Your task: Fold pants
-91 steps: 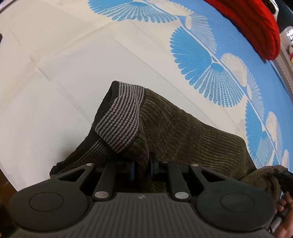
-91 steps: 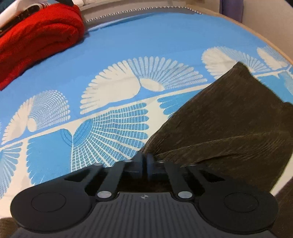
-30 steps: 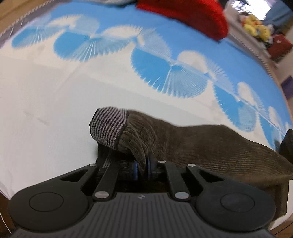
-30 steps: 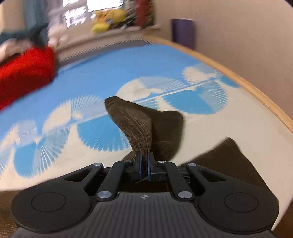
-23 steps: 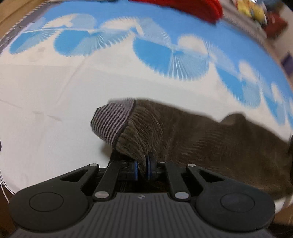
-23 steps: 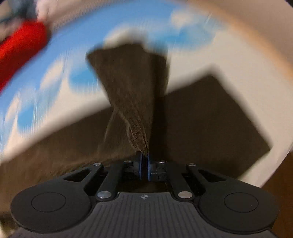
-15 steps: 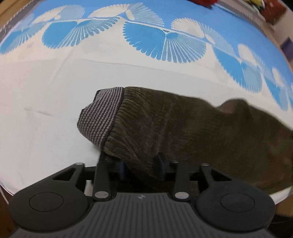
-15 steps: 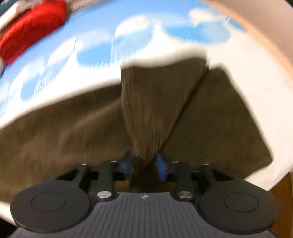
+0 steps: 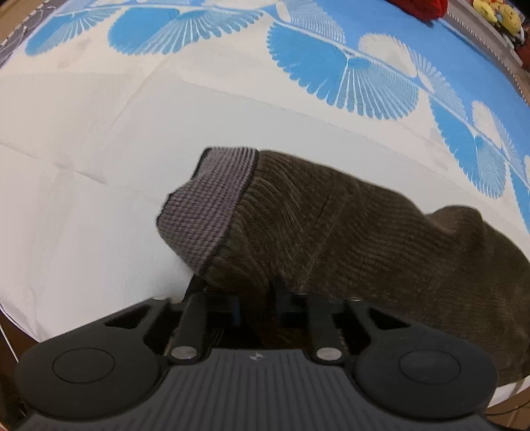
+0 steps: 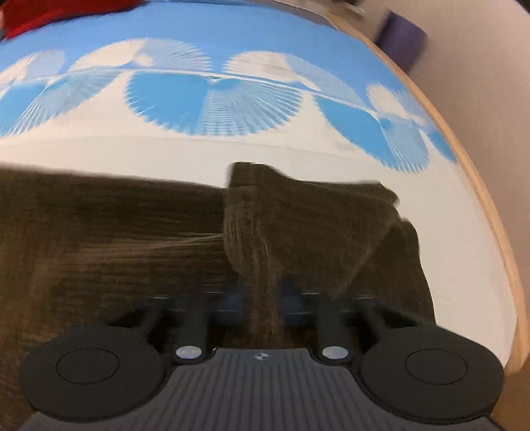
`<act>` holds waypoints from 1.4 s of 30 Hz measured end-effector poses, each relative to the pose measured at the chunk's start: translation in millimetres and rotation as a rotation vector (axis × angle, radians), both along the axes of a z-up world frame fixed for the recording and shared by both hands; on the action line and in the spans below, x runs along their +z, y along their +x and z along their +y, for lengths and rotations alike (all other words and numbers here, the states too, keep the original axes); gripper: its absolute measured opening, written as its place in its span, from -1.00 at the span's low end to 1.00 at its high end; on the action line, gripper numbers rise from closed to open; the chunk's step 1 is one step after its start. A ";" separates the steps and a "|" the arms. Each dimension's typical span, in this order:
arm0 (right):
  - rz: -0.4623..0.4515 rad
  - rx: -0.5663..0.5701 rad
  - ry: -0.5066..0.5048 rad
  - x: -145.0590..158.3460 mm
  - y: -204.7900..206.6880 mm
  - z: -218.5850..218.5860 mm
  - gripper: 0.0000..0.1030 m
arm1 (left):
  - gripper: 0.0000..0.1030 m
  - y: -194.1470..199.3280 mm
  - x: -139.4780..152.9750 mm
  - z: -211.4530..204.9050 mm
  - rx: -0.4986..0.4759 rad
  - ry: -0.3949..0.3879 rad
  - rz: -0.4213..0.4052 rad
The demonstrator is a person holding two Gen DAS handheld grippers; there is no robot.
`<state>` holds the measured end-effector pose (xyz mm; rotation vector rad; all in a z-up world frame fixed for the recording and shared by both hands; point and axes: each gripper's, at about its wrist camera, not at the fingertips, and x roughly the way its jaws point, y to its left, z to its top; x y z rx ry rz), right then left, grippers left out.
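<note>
The pants (image 9: 347, 232) are dark brown corduroy and lie on the white part of a bed sheet (image 9: 82, 149), near its front edge. In the left wrist view the waist end is at the left, w/ a grey striped waistband (image 9: 208, 205) turned over on itself, and the brown cloth goes away to the right in a long band. A seam runs across the cloth near the middle.

In the right wrist view the pants (image 10: 116, 238) stretch from the left side to the centre. At the right end one part is folded over and makes a raised flap (image 10: 298, 218) on top of the lower layer. This view is a bit blurred, so small details of the fold are not clear.

The left gripper (image 9: 255, 298) is low at the near edge of the pants, just beside the waistband. Its jaws are spread apart, w/ brown cloth lying between them but not pinched. The right gripper (image 10: 261, 298) is at the folded end, its jaws also spread, and a ridge of cloth passes through the gap btw. them w/o being squeezed.

The sheet has a blue zone w/ white and blue fan shapes behind the pants. A red blanket (image 9: 420, 5) lies at the far edge, yellow toys (image 9: 497, 16) beside it. A wooden bed rim (image 10: 477, 185) curves along the right, w/ a purple box (image 10: 402, 38) by the wall.
</note>
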<state>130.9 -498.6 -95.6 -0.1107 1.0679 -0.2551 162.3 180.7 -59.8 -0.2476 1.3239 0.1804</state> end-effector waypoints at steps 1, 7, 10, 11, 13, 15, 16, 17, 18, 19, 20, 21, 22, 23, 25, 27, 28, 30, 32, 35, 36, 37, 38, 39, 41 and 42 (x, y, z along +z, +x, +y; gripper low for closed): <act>-0.037 -0.058 0.029 8.5 -3.1 -10.2 -0.85 | -0.74 -0.7 3.8 0.6 0.005 -0.005 -0.016; -0.423 -0.546 0.301 81.5 -79.5 -104.5 -0.87 | -0.77 -12.7 26.1 -10.5 -0.080 -0.011 -0.123; -0.257 -0.669 0.376 48.0 -107.1 -132.8 -0.87 | -0.76 -19.6 18.5 -16.0 -0.155 0.035 -0.061; -0.187 -0.710 0.413 32.5 -114.0 -139.2 -0.87 | -0.76 -21.9 15.9 -14.8 -0.169 0.030 -0.041; -0.118 -0.773 0.467 14.6 -127.0 -148.1 -0.88 | -0.76 -27.3 14.4 -12.3 -0.180 0.017 -0.028; -0.103 -0.787 0.479 10.4 -134.8 -151.0 -0.88 | -0.76 -30.1 19.5 -8.5 -0.170 0.014 -0.051; -0.118 -0.785 0.486 14.3 -137.3 -151.2 -0.88 | -0.76 -31.2 22.0 -4.7 -0.158 -0.002 -0.064; -0.144 -0.790 0.504 21.3 -140.5 -151.1 -0.88 | -0.76 -31.3 23.1 -0.9 -0.147 -0.015 -0.068; -0.174 -0.803 0.524 31.4 -144.2 -144.5 -0.88 | -0.76 -32.8 22.2 1.0 -0.142 -0.021 -0.063; -0.206 -0.824 0.548 38.0 -148.5 -146.1 -0.88 | -0.76 -32.7 20.0 0.5 -0.148 -0.014 -0.050; -0.210 -0.845 0.556 42.1 -152.1 -145.8 -0.89 | -0.76 -32.6 16.3 -2.5 -0.171 0.002 -0.029; -0.179 -0.861 0.542 40.3 -151.1 -146.3 -0.88 | -0.73 -32.2 12.4 -7.5 -0.204 0.021 -0.003; -0.139 -0.882 0.530 36.5 -152.1 -143.1 -0.88 | -0.64 -32.2 7.4 -12.4 -0.242 0.037 0.025; -0.084 -0.919 0.521 27.6 -151.9 -143.4 -0.88 | -0.61 -32.9 4.8 -16.3 -0.271 0.049 0.041; -0.010 -0.961 0.511 14.3 -150.5 -148.4 -0.85 | -0.38 -34.6 8.2 -17.6 -0.293 0.045 0.033; 0.000 -0.969 0.506 12.0 -148.0 -149.5 -0.78 | -0.29 -35.9 19.2 -8.5 -0.253 0.032 -0.020; -0.025 -0.976 0.492 15.2 -147.9 -150.5 -0.75 | -0.24 -36.6 25.8 -2.0 -0.223 0.019 -0.052; -0.082 -0.983 0.479 20.9 -148.3 -151.9 -0.44 | -0.11 -37.8 34.8 7.6 -0.172 0.022 -0.097; -0.103 -0.981 0.455 22.5 -147.8 -155.0 -0.22 | -0.10 -37.1 42.6 10.1 -0.148 0.074 -0.143; -0.077 -0.984 0.456 12.0 -145.9 -160.1 -0.30 | -0.10 -36.9 56.5 12.3 -0.090 0.164 -0.208; -0.066 -0.987 0.458 10.4 -148.7 -162.0 -0.72 | -0.10 -35.7 60.6 12.4 -0.079 0.183 -0.233; -0.056 -0.990 0.456 8.1 -148.6 -165.4 -0.75 | -0.11 -33.9 65.5 11.9 -0.070 0.192 -0.260; -0.068 -0.997 0.461 8.2 -150.2 -166.8 -0.78 | -0.11 -33.1 69.7 11.3 -0.067 0.188 -0.280; -0.088 -1.012 0.465 9.1 -152.1 -167.9 -0.80 | -0.11 -30.9 70.9 9.8 -0.074 0.174 -0.291; -0.126 -1.037 0.456 13.1 -153.8 -168.8 -0.81 | -0.12 -26.8 69.5 4.5 -0.106 0.152 -0.292; -0.136 -1.046 0.459 13.8 -154.7 -169.9 -0.81 | -0.16 -25.4 66.7 2.0 -0.132 0.148 -0.278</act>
